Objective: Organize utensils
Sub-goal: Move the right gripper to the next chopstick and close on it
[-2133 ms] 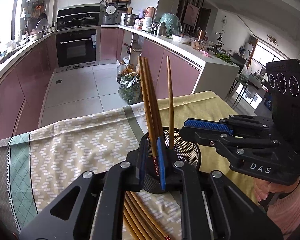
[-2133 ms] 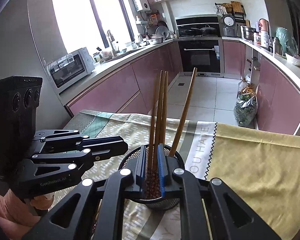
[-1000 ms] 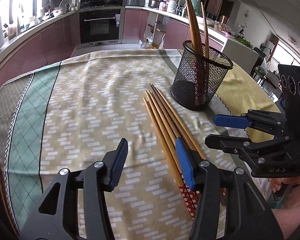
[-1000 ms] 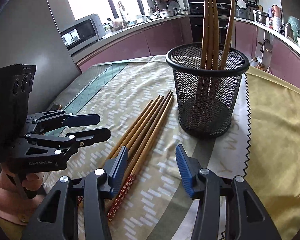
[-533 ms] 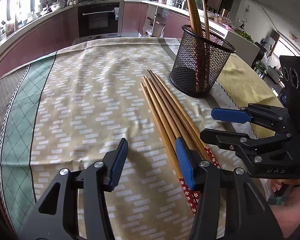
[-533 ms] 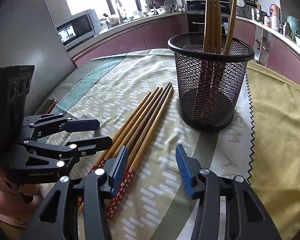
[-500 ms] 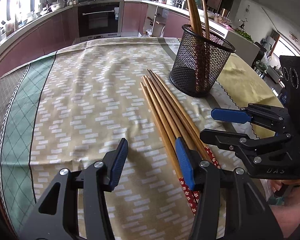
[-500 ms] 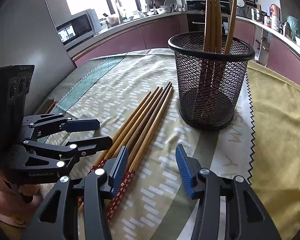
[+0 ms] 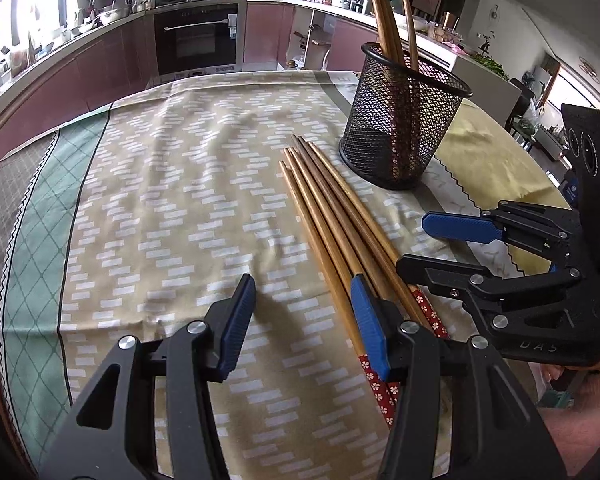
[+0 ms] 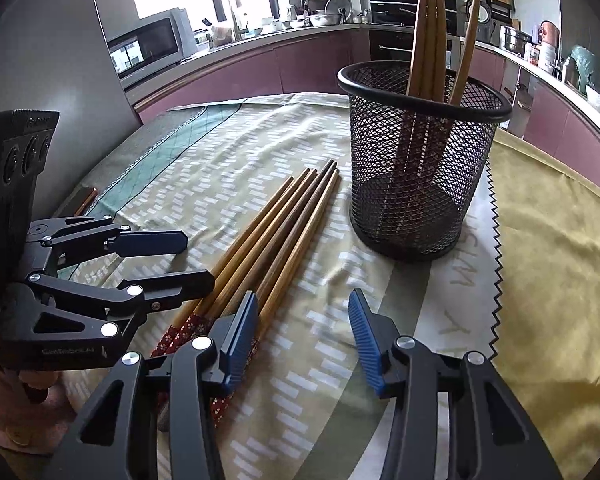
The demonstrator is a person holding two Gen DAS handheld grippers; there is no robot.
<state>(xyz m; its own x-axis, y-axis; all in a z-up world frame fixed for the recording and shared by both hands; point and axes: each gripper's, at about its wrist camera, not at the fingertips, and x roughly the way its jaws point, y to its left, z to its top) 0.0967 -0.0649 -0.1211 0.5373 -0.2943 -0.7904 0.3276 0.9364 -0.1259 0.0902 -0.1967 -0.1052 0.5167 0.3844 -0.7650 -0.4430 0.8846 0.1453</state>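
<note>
Your left gripper (image 9: 302,312) and right gripper (image 10: 302,326) hover with fingers apart and empty, the right having just narrowed slightly; both hide the patterned ends of the loose chopsticks (image 9: 332,216) at lower centre.

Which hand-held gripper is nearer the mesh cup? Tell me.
Right. The right hand-held gripper, jaws just closing on nothing, sits straight before the mesh cup; the left hand-held gripper lies beyond the loose chopsticks.

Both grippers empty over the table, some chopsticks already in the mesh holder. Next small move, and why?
Probably shift the right gripper left and down onto the outermost of the loose chopsticks. Its fingers are open on nothing, one finger already beside the bundle's patterned ends, and the mesh holder still has room. Its jaws have just been closing slightly.
</note>
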